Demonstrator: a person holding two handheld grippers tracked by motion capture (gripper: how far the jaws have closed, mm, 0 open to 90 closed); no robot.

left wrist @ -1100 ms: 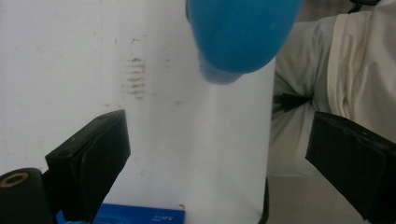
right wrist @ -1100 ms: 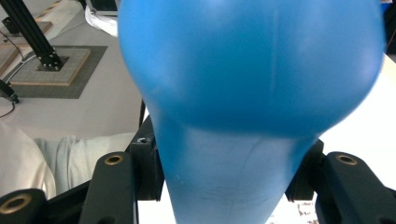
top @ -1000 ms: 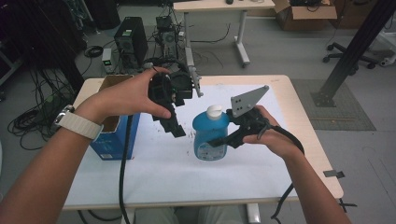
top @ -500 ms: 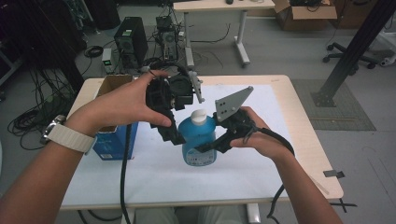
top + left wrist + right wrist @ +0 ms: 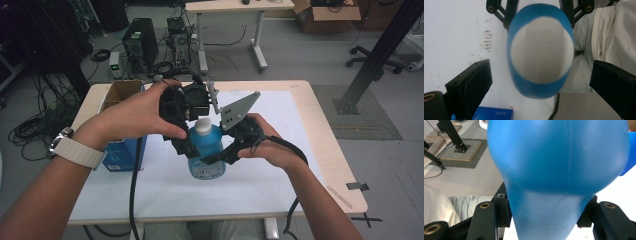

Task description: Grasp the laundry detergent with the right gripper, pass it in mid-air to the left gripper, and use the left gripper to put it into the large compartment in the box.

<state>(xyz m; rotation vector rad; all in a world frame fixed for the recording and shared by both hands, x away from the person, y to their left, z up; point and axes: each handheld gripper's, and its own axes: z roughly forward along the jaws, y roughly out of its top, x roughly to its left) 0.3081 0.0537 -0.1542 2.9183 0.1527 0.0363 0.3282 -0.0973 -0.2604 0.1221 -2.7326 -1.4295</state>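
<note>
The right gripper (image 5: 212,157) squeezes the blue bottle (image 5: 206,155) tight around its middle and holds it up over the white table (image 5: 280,175). The left gripper (image 5: 541,82) sits right above the bottle's white cap (image 5: 541,50) (its jaws are wide apart, not touching). A blue box (image 5: 122,152) stands nearby.

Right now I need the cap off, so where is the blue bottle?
High view: the blue bottle is mid-table, clamped in the right gripper, its white cap under the left gripper.

The blue bottle (image 5: 559,170) looks cut off by the top edge.
</note>
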